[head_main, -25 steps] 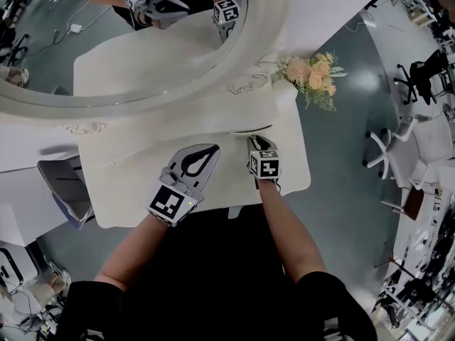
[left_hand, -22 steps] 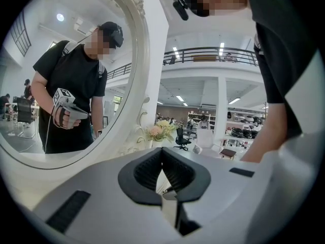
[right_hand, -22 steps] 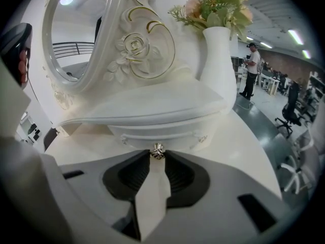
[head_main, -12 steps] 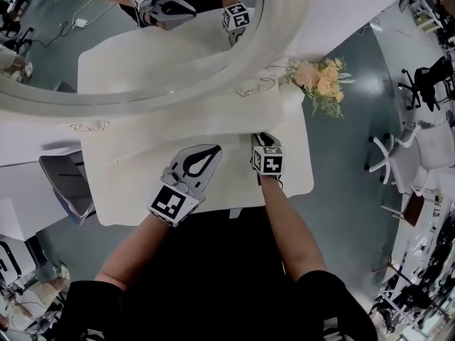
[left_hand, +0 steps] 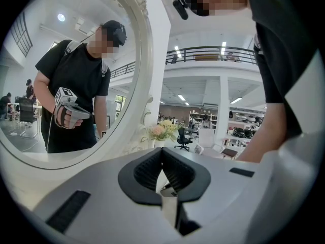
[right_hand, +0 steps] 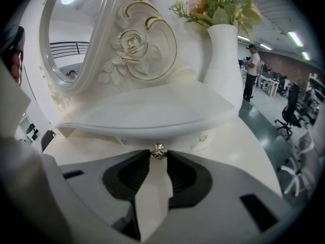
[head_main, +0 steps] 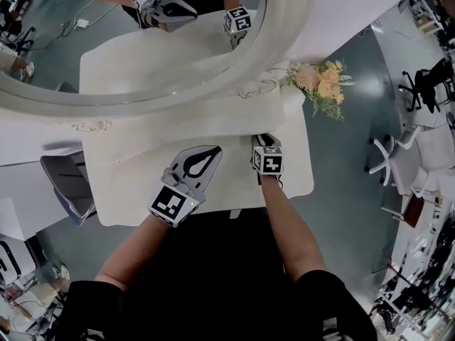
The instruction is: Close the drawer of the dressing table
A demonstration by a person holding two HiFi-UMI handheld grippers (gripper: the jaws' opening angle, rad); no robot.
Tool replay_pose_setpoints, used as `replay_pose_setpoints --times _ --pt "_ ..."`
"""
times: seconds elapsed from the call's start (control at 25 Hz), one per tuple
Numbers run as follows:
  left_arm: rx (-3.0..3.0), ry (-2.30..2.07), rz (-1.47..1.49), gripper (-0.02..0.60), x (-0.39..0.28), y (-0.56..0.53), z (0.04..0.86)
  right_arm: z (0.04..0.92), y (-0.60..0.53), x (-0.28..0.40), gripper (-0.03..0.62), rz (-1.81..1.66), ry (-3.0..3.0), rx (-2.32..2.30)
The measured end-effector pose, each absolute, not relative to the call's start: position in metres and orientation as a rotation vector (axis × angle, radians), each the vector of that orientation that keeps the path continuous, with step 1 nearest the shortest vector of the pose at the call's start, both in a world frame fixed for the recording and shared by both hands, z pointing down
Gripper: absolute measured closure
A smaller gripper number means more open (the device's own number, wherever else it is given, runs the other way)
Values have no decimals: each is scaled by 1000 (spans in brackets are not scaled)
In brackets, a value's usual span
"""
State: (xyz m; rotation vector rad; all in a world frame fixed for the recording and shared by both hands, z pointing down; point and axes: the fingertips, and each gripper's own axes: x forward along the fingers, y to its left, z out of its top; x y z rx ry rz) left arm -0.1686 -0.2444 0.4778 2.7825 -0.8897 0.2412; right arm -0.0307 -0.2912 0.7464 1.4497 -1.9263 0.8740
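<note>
With the right gripper (right_hand: 158, 158), pinching the small metal knob (right_hand: 159, 151) on the front of the drawer (right_hand: 201, 136). Holding the jaws only partway closed, pressing their tips on either side of the knob and taking in nothing else.

Finding the drawer on the far side of this gripper, tucked under the raised ledge at the foot of the mirror (head_main: 106, 55), towards the right end of the dressing table (head_main: 128, 187). Reading its front as running left to right and its travel as running near to far. Judging, then, that closing it is calling for a straight push away from the person, towards the mirror, with no sideways drift that might bind the drawer in its slot.

Seeing very little drawer front between ledge and jaws, and no dark gap from the head view. Judging the drawer to be nearly or fully home, without being able to tell which.

Counting the right hand as the nearer one, already on the knob. With the left gripper (left_hand: 162, 151), hovering over the bare tabletop to the left, apart from the knob, showing its tips together and gripping nothing. Noting the vase of flowers (head_main: 320, 80) at the far right corner, well clear of the push line.
</note>
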Motion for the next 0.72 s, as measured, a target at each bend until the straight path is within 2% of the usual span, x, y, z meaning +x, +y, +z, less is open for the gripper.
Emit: replay_pose_setpoints --times 0.32,0.72 --pt "2811 -884 222 588 -157 -235 468 717 -261 -23 485 878 -1979 1401" --pt "2823 -965 180 588 -126 -211 451 580 -232 -31 494 631 -2450 1255"
